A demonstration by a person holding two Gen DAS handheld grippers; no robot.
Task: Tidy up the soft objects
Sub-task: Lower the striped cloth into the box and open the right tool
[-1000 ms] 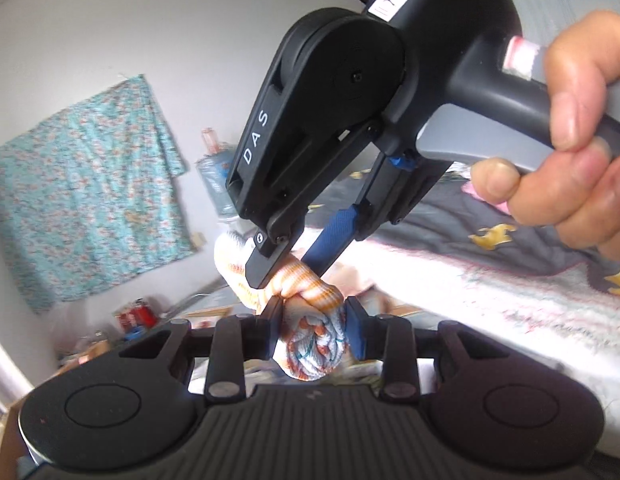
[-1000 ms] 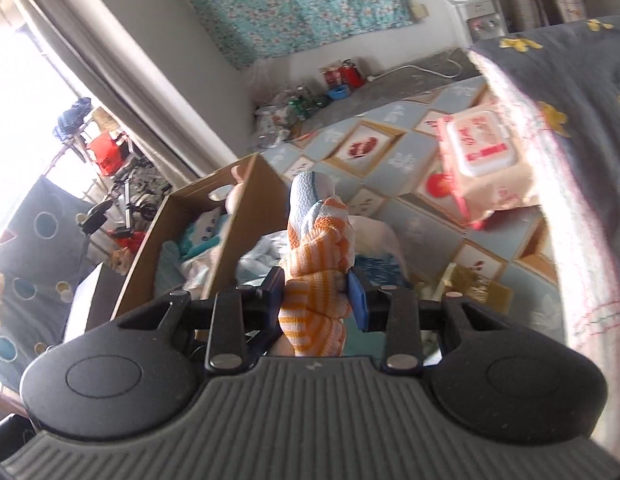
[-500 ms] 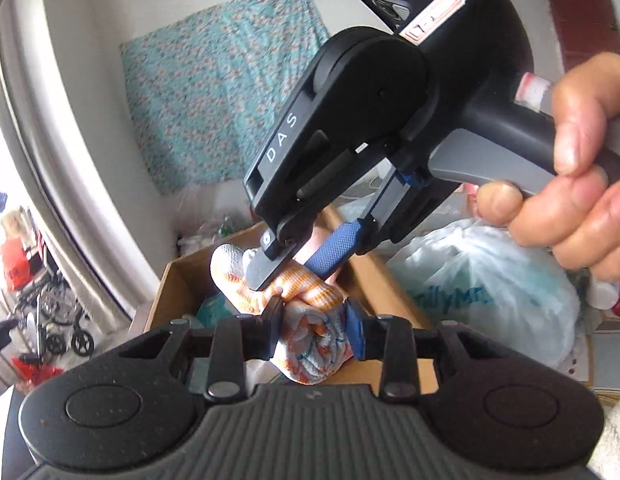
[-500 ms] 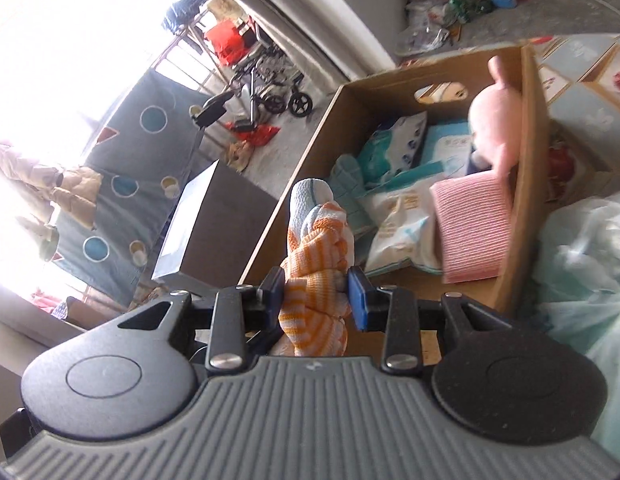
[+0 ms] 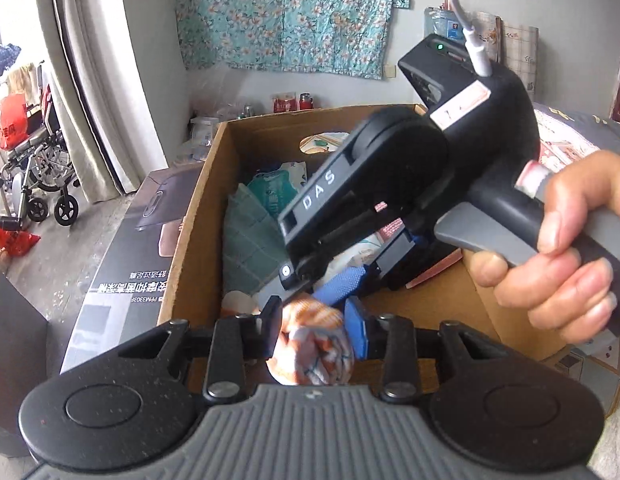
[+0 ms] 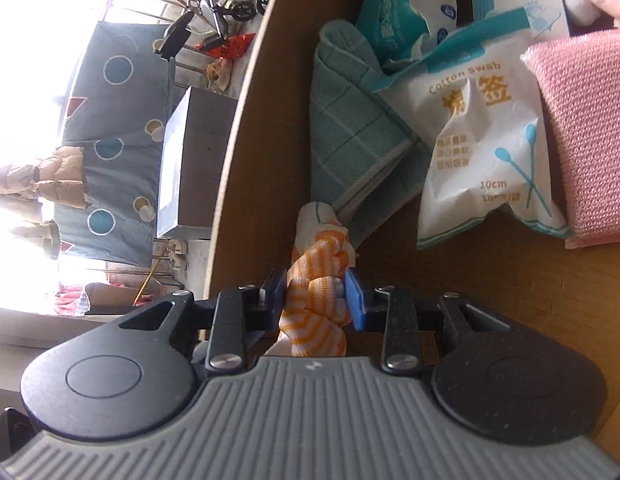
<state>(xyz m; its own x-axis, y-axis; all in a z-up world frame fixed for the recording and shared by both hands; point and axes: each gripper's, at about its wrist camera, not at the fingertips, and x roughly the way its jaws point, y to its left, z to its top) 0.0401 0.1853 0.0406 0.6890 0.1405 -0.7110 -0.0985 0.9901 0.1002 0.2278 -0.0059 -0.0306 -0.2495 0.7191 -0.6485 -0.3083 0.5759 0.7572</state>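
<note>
An orange-and-white striped cloth (image 5: 314, 344), rolled up, is held by both grippers at once. My left gripper (image 5: 313, 334) is shut on one end of it. My right gripper (image 6: 315, 300) is shut on the other end (image 6: 316, 280); its black body (image 5: 390, 184) fills the middle of the left wrist view. Both hold the cloth over the open cardboard box (image 5: 198, 240), near its left wall (image 6: 246, 120). In the box lie a folded teal checked cloth (image 6: 350, 128), a cotton swab bag (image 6: 486, 152) and a pink sponge cloth (image 6: 590, 132).
Blue-and-white packets (image 6: 406, 8) lie deeper in the box. A dark printed carton (image 5: 126, 264) stands left of the box. A wheelchair (image 5: 34, 160) and a curtain (image 5: 94, 80) are at far left; a floral cloth (image 5: 290, 12) hangs on the back wall.
Both grippers have swung with the striped cloth from beside the bed to over the cardboard box and down into it. The grip on the cloth has not changed.
</note>
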